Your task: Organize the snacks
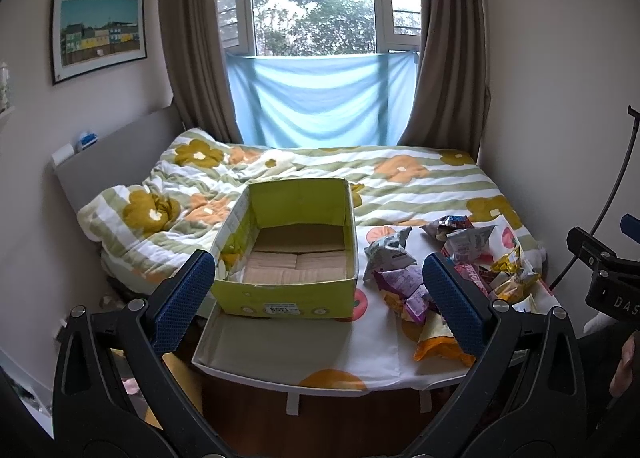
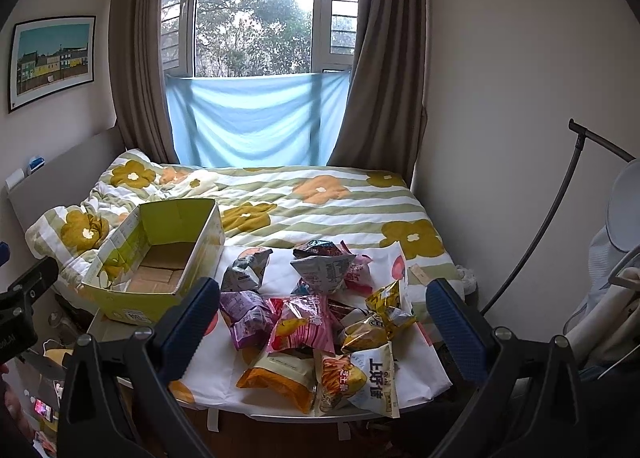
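Observation:
An open yellow-green cardboard box [image 1: 288, 290] stands empty on the left of a small cloth-covered table [image 1: 304, 342]; it also shows in the right wrist view [image 2: 136, 300]. A pile of snack bags [image 2: 320, 314] lies on the table's right half, with purple, pink, gold, orange and grey packets; the pile also shows in the left wrist view [image 1: 448, 270]. My left gripper [image 1: 318, 298] is open and empty, held back from the table in front of the box. My right gripper [image 2: 324, 322] is open and empty, held back from the table in front of the pile.
A bed with a flowered striped quilt [image 1: 360, 182] lies right behind the table. A grey headboard [image 1: 120, 154] stands at the left wall. A curtained window [image 2: 256, 58] is at the back. A lamp stand [image 2: 560, 194] and a chair [image 2: 608, 290] stand at the right.

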`<move>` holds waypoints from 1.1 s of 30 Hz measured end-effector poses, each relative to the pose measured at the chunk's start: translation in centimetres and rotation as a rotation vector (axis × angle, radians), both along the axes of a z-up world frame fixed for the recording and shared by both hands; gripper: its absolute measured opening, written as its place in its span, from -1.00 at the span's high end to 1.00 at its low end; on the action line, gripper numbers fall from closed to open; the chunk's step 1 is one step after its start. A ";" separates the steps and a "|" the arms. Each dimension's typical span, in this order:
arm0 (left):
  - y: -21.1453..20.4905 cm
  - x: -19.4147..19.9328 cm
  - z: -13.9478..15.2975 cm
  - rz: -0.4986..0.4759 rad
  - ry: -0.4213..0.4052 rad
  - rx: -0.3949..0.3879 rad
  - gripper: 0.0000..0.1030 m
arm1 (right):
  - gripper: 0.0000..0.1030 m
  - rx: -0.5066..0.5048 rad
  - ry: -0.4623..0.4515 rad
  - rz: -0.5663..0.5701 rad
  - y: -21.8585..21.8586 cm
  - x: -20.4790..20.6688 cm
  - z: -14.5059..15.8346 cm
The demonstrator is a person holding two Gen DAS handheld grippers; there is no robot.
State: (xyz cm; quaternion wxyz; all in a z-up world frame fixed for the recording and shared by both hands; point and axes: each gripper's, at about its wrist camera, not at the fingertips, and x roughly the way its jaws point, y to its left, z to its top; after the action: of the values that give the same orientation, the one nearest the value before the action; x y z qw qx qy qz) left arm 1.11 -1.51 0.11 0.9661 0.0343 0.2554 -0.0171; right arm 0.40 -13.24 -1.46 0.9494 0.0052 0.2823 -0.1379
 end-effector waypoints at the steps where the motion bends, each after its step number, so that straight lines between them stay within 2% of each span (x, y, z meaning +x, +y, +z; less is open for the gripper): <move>1: 0.1 0.0 0.0 0.001 0.001 -0.002 -0.99 | -0.99 0.001 0.001 0.001 0.0 0.0 0.0; 6: -0.2 0.1 0.1 -0.007 -0.003 -0.020 -0.99 | -0.99 0.001 -0.002 0.000 -0.2 0.0 -0.1; 33: 0.0 0.1 -0.2 -0.008 0.004 -0.016 -0.99 | -0.99 0.004 0.002 0.001 0.2 0.1 -0.2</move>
State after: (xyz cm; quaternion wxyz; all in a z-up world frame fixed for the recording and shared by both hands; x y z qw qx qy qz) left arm 1.23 -1.51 -0.12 0.9658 0.0277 0.2569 -0.0232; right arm 0.49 -13.02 -1.64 0.9492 0.0066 0.2833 -0.1367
